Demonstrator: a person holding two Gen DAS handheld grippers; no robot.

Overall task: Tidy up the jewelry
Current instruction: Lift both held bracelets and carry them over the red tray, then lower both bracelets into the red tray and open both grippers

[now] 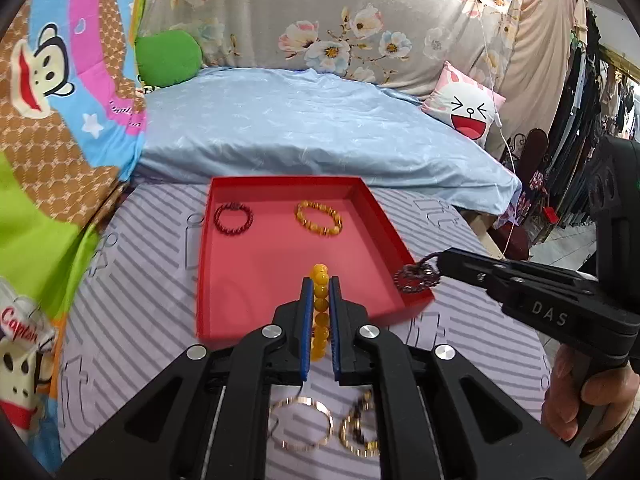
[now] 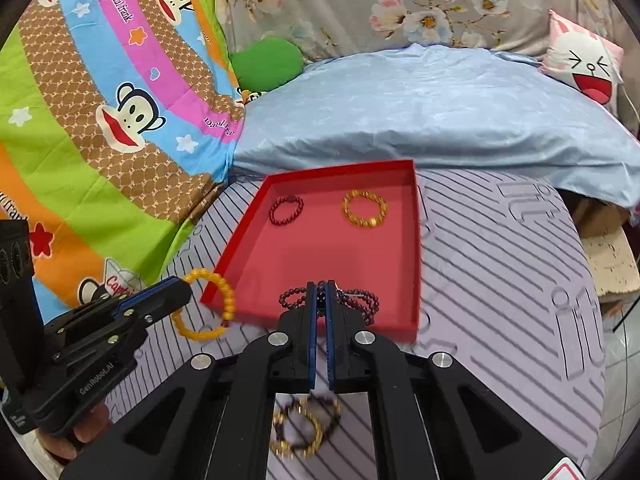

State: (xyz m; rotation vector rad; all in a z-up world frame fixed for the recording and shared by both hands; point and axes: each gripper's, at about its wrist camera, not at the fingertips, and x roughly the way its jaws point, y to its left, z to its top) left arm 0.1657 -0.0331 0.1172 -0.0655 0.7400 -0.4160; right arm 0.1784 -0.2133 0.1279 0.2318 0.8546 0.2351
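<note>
My left gripper [image 1: 320, 280] is shut on a yellow bead bracelet [image 1: 320, 312], which hangs over the near edge of the red tray [image 1: 280, 179]. In the right wrist view the same left gripper [image 2: 184, 292] holds this yellow bracelet [image 2: 208, 308] just left of the tray's [image 2: 340, 168] near corner. My right gripper [image 2: 320, 286] is shut on a dark garnet bead strand [image 2: 360, 300] over the tray's near end. A dark red bracelet [image 1: 234, 218] and an amber bracelet [image 1: 319, 218] lie inside at the far end.
On the striped sheet below the grippers lie a thin gold bangle [image 1: 300, 424] and a gold-and-dark bracelet [image 1: 358, 428]. A blue pillow [image 1: 304, 128] lies behind the tray, a cartoon quilt [image 1: 52, 128] to the left. A hand [image 1: 576, 396] holds the right gripper's handle.
</note>
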